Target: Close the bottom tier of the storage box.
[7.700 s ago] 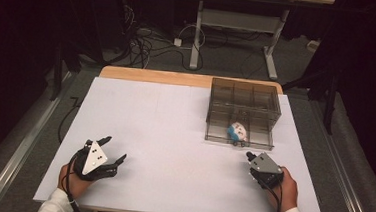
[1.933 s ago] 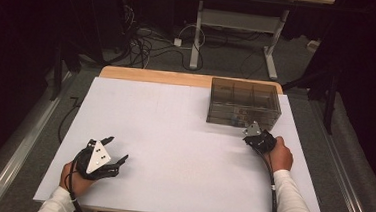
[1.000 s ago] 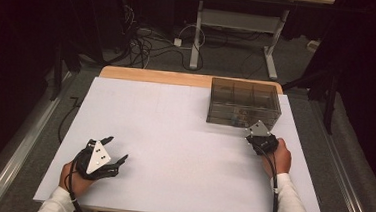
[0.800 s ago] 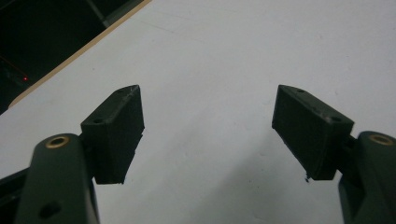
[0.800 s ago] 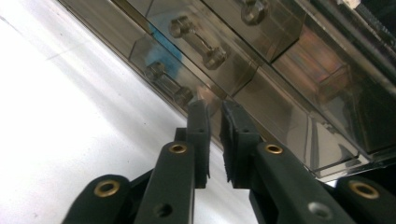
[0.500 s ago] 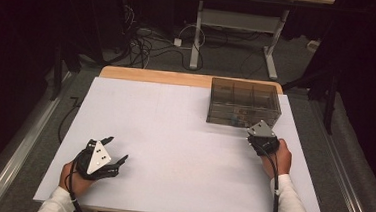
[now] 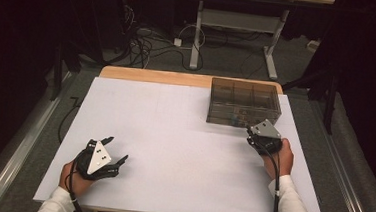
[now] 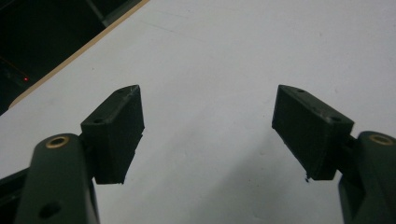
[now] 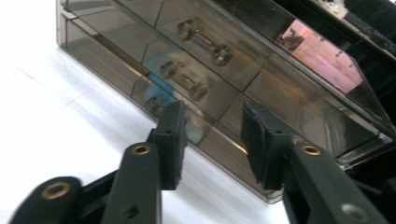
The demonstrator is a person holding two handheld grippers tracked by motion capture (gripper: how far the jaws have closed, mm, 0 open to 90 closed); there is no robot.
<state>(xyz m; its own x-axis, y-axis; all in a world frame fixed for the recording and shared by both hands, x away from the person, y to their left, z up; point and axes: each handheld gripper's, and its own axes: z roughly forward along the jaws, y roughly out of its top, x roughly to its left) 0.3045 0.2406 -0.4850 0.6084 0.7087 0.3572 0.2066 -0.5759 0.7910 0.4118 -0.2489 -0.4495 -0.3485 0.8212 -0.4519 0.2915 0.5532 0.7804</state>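
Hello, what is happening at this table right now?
A person holds a gripper in each hand. The right gripper is at the front of a smoky clear drawer box whose drawers look shut; its jaws have just been opening, with nothing gripped. The left gripper rests open on the white table, far from the box.

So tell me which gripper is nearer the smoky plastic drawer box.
Right. The right gripper sits just at the box's near front edge; the left gripper rests far off at the table's near left corner.

High view overlooks the whole table (image 7: 174,135); gripper views sit close above it.
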